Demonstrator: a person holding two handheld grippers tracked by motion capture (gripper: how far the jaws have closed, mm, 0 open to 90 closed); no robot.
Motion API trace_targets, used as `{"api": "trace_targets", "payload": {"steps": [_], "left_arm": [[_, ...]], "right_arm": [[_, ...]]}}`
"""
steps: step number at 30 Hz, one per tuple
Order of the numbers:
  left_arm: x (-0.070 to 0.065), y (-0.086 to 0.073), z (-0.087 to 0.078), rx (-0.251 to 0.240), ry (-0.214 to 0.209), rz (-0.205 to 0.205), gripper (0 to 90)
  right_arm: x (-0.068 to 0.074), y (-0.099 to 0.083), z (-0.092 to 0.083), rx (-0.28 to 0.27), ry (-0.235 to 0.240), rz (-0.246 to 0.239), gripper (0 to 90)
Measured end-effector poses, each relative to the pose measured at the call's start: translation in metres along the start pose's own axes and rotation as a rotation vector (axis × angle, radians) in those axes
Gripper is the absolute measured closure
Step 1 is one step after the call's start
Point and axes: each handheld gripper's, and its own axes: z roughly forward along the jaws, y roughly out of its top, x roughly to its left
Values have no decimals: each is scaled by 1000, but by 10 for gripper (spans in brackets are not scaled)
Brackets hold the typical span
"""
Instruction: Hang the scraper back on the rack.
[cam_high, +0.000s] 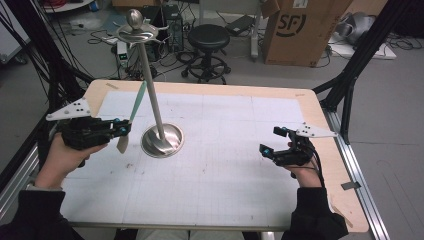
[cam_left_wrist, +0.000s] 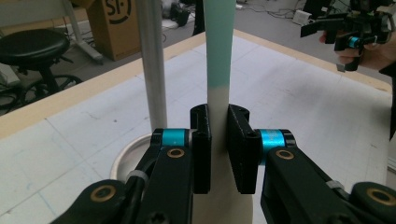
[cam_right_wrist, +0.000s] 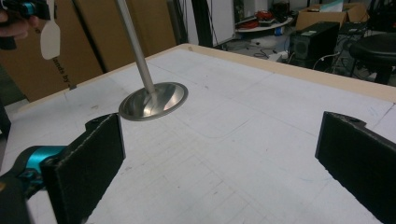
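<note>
My left gripper (cam_high: 123, 131) (cam_left_wrist: 218, 140) is shut on a spatula (cam_high: 131, 117) (cam_left_wrist: 218, 74) with a cream blade and a mint-green handle. It holds the spatula above the table, handle pointing up and away, just left of a tall metal stand (cam_high: 153, 102) with a round base (cam_high: 161, 140) and a hooked top disc (cam_high: 136, 33). The stand's pole (cam_left_wrist: 152, 70) rises right beside the handle. My right gripper (cam_high: 274, 142) (cam_right_wrist: 219, 158) rests open near the table's right side, nothing between its jaws. From there the spatula's blade (cam_right_wrist: 50, 40) shows at far left, the base (cam_right_wrist: 154, 100) ahead.
The table (cam_high: 320, 165) has a white gridded mat (cam_high: 225, 165) over a wooden top. Behind it stand a black stool (cam_high: 208, 47), a cardboard box (cam_high: 300, 30) and tangled cables on the floor. A black frame leg (cam_high: 350, 85) stands at the right rear corner.
</note>
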Motion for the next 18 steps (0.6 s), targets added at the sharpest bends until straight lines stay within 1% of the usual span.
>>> {"api": "trace_targets", "payload": {"steps": [2,6,11,12,13,14,16,18], "left_arm": [[2,3,-5,2,9,4,802],[4,9,-13,0,10,6,803],[7,15,-20,-21,27,5,803],[8,16,-21,-27,24,2,803],[9,17,-22,-27,29,5,803],[9,18,-23,-31,33,0,803],[11,20,-26,-31,54,-7,803],[13,22,-28,-43,61,-13,803]], "right_arm": [[0,0,0,-2,0,-1,4],[0,0,0,-3,0,-1,4],[0,0,0,-1,-1,2,4],[0,0,0,-1,-1,5,4],[0,0,0,-1,0,4,4],[-1,0,0,-3,0,3,4],[-1,0,0,-9,1,3,4],[-1,1,-1,-14,2,4,4]]}}
